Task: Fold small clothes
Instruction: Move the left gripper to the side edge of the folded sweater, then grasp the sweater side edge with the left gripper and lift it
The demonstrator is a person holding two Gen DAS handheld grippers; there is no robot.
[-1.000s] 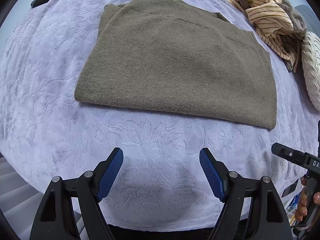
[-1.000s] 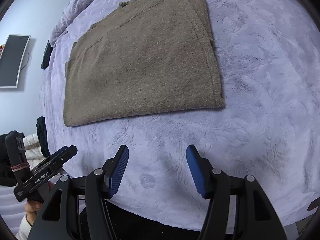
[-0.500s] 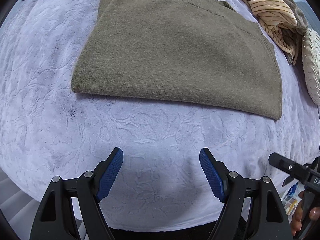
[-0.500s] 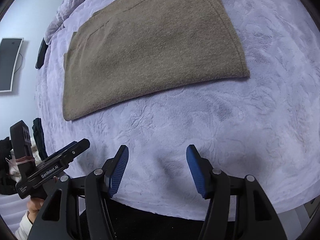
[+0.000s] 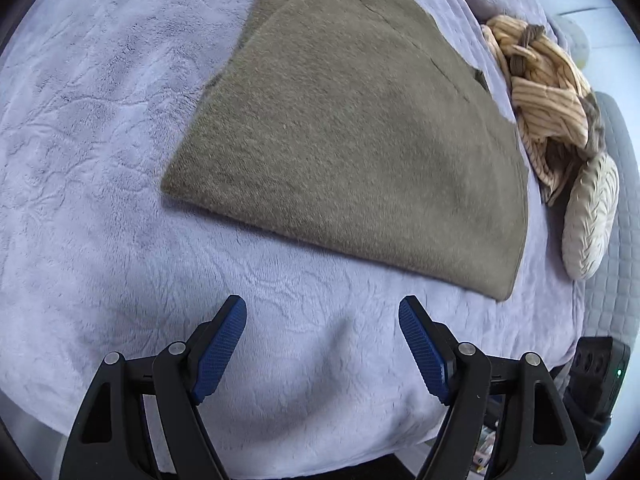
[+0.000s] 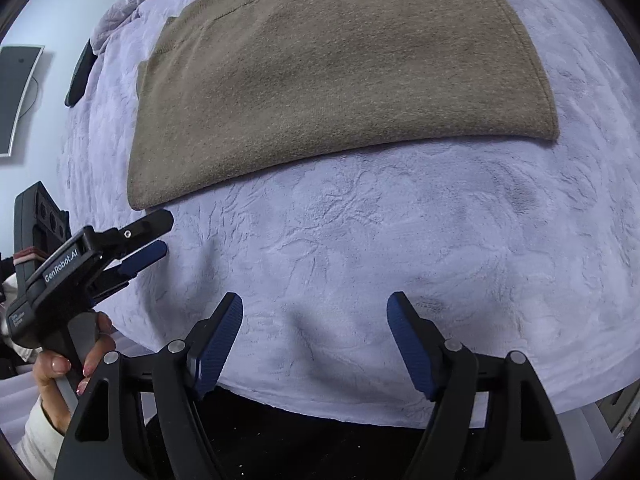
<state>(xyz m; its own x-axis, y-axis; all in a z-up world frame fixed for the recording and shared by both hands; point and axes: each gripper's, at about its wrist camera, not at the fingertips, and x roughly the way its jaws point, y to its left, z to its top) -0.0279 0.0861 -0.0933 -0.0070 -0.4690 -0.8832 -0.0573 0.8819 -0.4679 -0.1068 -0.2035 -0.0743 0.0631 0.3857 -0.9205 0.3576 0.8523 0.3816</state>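
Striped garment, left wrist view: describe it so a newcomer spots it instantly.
Start at the lavender blanket covering the bed. Past the flat olive-brown sweater, at the right edge, lies the striped garment, crumpled in a heap. Only it has tan-and-cream stripes; the cream pillow beside it is plain.

I count one folded olive-brown sweater (image 5: 360, 140) on one lavender blanket (image 5: 100, 160), and two grippers, my left gripper (image 5: 322, 344) and my right gripper (image 6: 316, 340), each with two blue-padded fingers. Off to the side I see one striped tan garment (image 5: 540, 92), one cream knitted piece (image 5: 590, 216), and one dark flat object (image 6: 80, 74) at the blanket's edge. One wall panel (image 6: 18, 96) hangs beyond, and one hand (image 6: 76, 354) shows.
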